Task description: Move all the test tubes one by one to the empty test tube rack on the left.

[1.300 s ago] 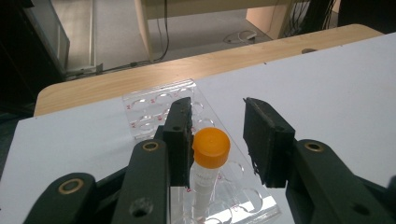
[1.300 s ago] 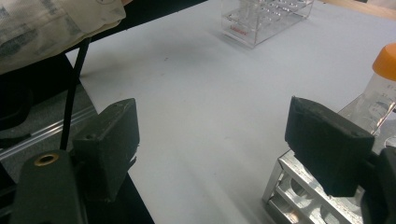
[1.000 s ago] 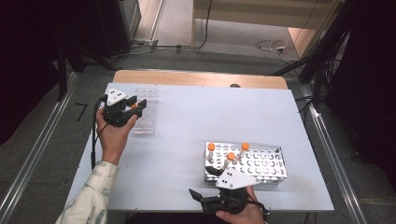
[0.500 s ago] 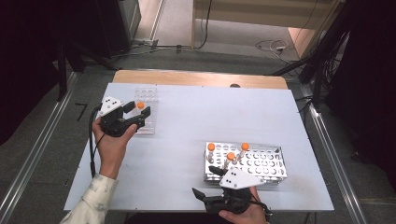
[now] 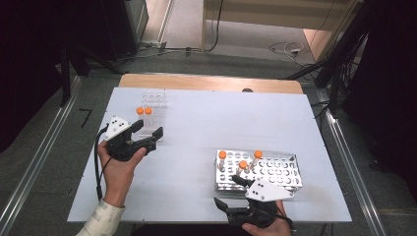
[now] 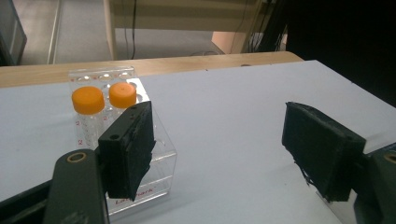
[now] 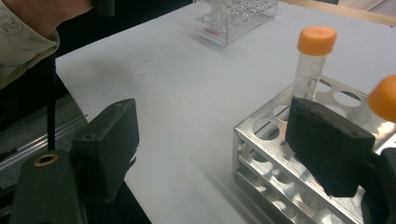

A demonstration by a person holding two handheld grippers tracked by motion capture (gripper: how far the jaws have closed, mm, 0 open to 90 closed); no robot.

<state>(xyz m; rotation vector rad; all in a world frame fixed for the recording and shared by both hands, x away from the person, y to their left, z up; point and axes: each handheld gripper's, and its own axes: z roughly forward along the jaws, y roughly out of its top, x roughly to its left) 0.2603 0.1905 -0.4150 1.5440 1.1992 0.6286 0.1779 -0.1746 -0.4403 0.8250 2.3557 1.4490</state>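
Observation:
A clear plastic rack (image 5: 156, 101) at the table's far left holds two orange-capped tubes (image 5: 140, 111) (image 5: 148, 110). My left gripper (image 5: 149, 129) hovers just in front of it. Its jaws have just been opening and stand open with nothing between them. In the left gripper view (image 6: 224, 149) the two tubes (image 6: 88, 100) (image 6: 122, 94) stand in the clear rack (image 6: 161, 154) behind the left pad. A metal rack (image 5: 278, 169) at the near right holds three orange-capped tubes (image 5: 222, 155). My right gripper (image 5: 227, 191) sits open at its near left corner (image 7: 210, 154), beside the metal rack (image 7: 275, 140).
The white table (image 5: 221, 123) has bare room between the two racks. A wooden strip (image 5: 206, 82) runs along its far edge. The person's left sleeve (image 7: 25, 28) and a cable show at the top left of the right gripper view. Dark floor and metal rails flank the table.
My left gripper has drawn back from the clear rack toward the near side and its jaws have spread. Both orange caps now show in that rack. The right gripper has shifted slightly right.

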